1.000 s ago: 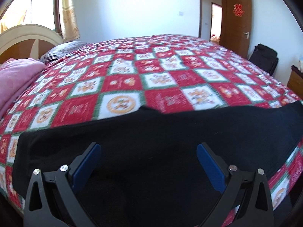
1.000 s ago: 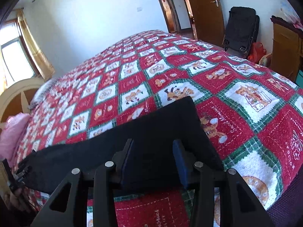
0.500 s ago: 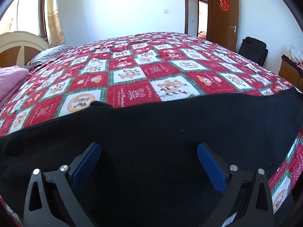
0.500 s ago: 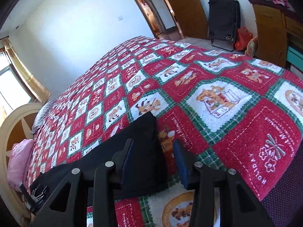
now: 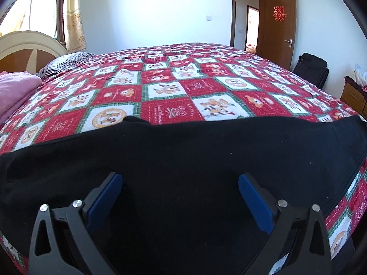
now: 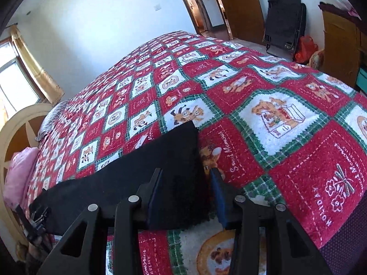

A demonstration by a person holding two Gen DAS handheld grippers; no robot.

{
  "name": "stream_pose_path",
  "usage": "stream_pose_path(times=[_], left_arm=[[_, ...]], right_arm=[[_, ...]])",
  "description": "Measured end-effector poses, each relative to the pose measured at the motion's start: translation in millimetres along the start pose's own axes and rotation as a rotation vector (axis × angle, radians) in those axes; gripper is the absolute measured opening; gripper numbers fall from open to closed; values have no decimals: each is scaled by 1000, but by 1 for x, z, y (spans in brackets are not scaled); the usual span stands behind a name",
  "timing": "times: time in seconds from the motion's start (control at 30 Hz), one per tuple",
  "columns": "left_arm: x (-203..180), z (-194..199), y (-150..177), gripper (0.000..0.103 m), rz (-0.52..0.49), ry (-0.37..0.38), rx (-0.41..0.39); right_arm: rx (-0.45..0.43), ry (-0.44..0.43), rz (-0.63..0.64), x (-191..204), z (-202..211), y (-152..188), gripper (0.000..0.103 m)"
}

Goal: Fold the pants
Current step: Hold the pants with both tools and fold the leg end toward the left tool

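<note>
Black pants (image 5: pixel 183 142) lie stretched along the near edge of the bed, on a red, white and green patchwork blanket (image 5: pixel 183 87). My left gripper (image 5: pixel 180 178) hovers low over their wide part, open, with both blue pads clear of the cloth. In the right wrist view the pants (image 6: pixel 149 167) narrow to a leg end. My right gripper (image 6: pixel 186 171) straddles that end and its jaws are closing. The left pad lies against the cloth and the right pad stands just beside the hem, a thin gap showing. The left gripper (image 6: pixel 39 215) appears small at the pants' far end.
A pink blanket (image 5: pixel 16 91), a striped pillow (image 5: pixel 66 61) and a curved headboard (image 5: pixel 27 45) sit at the bed's left end. A black bag (image 6: pixel 284 23) and a wooden cabinet (image 6: pixel 339 45) stand on the floor to the right, near an open door (image 5: pixel 277 27).
The left gripper sank closer to the pants, which now fill more of its view. The right gripper slid right along the leg to its end, and its jaws narrowed slightly.
</note>
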State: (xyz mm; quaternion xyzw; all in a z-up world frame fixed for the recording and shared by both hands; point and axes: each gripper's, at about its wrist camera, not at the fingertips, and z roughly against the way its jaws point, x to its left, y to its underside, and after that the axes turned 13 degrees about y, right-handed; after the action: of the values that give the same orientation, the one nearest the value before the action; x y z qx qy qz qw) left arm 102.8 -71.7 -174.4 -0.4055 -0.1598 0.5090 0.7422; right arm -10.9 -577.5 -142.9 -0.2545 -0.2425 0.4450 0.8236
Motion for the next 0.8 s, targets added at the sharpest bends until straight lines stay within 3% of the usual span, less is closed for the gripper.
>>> stream_pose_path(times=[0.07,0.13,0.4,0.8], left_arm=[[0,0,0,103,-2,0,-3],[0,1,1,103,-2,3,-8],[1,3,4,103,-5,12,-16],[1,6,4,103,12,17,-20]], right_arm=[[14,-43,4,4,-4,1,23],[15,-45,22,9,-7,5,18],[-28,-77,-75,-5,-1,3,16],[-133,-60,-60,15,26,2,16]])
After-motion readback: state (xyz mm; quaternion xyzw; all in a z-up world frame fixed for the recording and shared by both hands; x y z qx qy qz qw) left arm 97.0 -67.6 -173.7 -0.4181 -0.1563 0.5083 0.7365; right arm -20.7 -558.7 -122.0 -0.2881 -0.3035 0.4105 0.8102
